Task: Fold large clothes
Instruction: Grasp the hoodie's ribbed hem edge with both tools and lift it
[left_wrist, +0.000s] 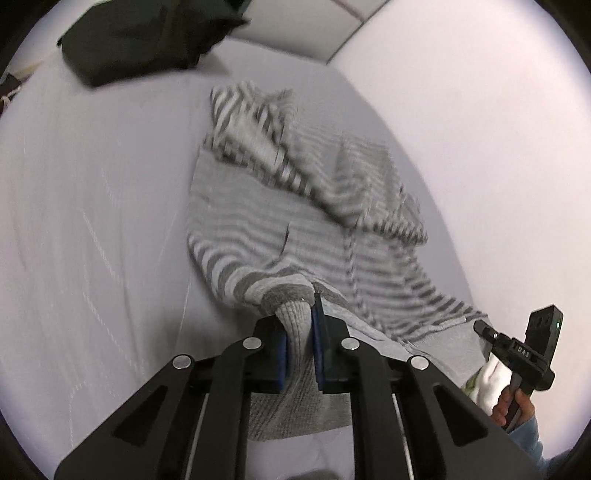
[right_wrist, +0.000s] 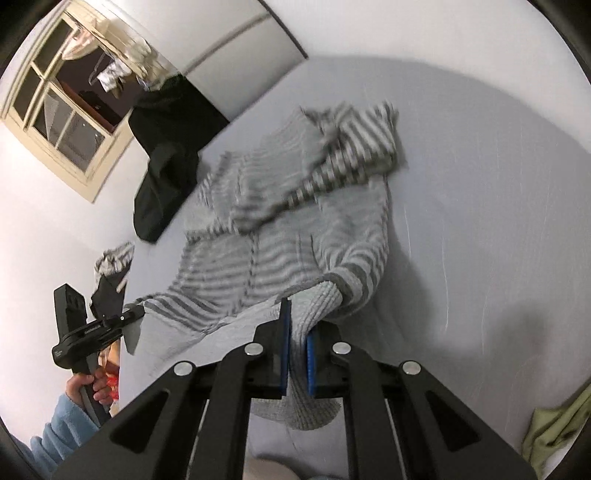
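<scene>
At twelve o'clock from both tongs our striped sweater (left_wrist: 295, 221) stretches away; our left gripper (left_wrist: 299, 332) and right gripper (right_wrist: 297, 332) each clamp a hem corner.

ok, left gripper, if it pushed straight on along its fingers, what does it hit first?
The striped sweater itself: the left gripper is shut on its ribbed hem, and the garment's body hangs directly ahead of the fingers. Beyond it lies the white bed sheet. Depth is unclear through the fisheye.
</scene>
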